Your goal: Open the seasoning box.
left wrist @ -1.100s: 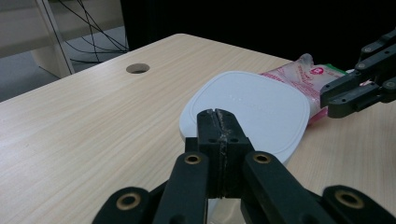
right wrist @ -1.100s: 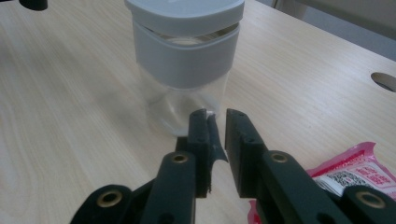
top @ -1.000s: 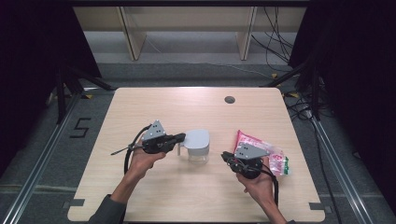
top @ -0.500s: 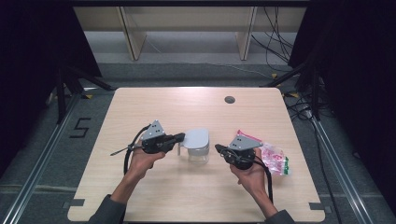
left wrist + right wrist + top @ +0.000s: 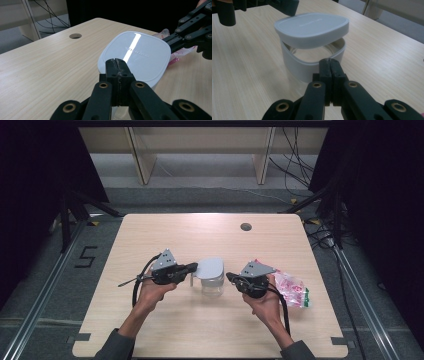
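Lifting the white lid by its edge with pinched jaws, the left gripper is tipping it clear of the container at mid-table, while the right gripper, jaws closed on the near rim, is steadying it.

Lid hides container's inside; lettering too blurred to read

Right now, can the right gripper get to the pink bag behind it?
Probably yes, but not straight away. The pink bag lies on the table just behind the right gripper, whose shut jaws point the other way, at the jar. Nothing blocks the bag; the hand would need to turn round.
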Demonstrator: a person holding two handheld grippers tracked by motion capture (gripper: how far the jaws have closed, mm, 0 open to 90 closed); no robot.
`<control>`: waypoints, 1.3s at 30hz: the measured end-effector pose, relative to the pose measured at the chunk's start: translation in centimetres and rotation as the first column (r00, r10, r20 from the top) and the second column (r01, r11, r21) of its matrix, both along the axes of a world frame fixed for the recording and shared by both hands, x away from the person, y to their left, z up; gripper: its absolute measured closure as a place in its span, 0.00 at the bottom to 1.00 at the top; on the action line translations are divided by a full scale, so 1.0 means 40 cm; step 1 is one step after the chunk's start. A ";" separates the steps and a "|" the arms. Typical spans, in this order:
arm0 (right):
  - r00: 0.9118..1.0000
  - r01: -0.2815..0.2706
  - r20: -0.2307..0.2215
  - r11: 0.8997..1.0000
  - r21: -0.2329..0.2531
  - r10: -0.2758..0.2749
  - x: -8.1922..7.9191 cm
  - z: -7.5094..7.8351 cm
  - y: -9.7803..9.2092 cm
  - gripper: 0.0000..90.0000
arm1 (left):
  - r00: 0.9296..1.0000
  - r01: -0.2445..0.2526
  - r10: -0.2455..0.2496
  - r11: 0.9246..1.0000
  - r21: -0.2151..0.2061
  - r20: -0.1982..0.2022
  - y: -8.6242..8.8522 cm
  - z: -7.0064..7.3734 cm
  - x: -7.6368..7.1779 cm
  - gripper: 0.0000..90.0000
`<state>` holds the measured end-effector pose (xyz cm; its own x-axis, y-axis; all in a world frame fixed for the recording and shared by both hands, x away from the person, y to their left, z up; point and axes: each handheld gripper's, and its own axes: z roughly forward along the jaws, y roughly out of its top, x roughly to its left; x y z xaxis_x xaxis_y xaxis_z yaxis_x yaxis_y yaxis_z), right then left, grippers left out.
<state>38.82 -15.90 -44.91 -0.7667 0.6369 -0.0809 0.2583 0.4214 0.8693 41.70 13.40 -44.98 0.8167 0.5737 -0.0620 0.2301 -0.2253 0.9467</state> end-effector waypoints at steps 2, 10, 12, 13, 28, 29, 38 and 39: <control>1.000 -0.010 0.000 1.000 -0.009 0.010 0.002 0.004 0.004 1.00 | 1.000 0.002 -0.002 1.000 0.002 0.006 0.000 0.000 0.000 0.99; 0.999 -0.043 0.023 0.999 -0.002 0.043 0.009 0.024 0.023 1.00 | 1.000 -0.008 0.008 1.000 0.016 0.007 0.004 0.000 0.001 0.99; 0.999 -0.035 0.000 0.999 0.012 0.035 0.007 0.026 0.026 1.00 | 1.000 -0.020 0.020 1.000 0.000 -0.007 0.005 -0.003 -0.001 0.97; 0.999 -0.042 0.007 0.999 0.012 0.042 0.010 0.027 0.027 1.00 | 1.000 -0.018 0.018 1.000 -0.003 -0.007 0.006 -0.003 -0.001 0.96; 0.997 -0.070 0.031 0.997 0.024 0.070 0.019 0.055 0.082 1.00 | 0.999 0.036 -0.036 0.998 0.055 -0.009 0.080 0.003 -0.092 0.52; 0.996 -0.076 0.043 0.997 0.016 0.075 0.020 0.060 0.086 1.00 | 0.999 0.036 -0.036 0.997 0.069 0.001 0.088 0.000 -0.097 0.51; 0.991 -0.110 0.083 0.994 0.024 0.108 0.019 0.086 0.149 1.00 | 0.999 -0.012 0.015 0.997 0.075 -0.041 0.120 -0.039 -0.130 0.43; 0.988 -0.118 0.105 0.993 0.004 0.117 0.020 0.090 0.153 1.00 | 0.999 -0.008 0.011 0.996 0.091 -0.036 0.122 -0.041 -0.130 0.43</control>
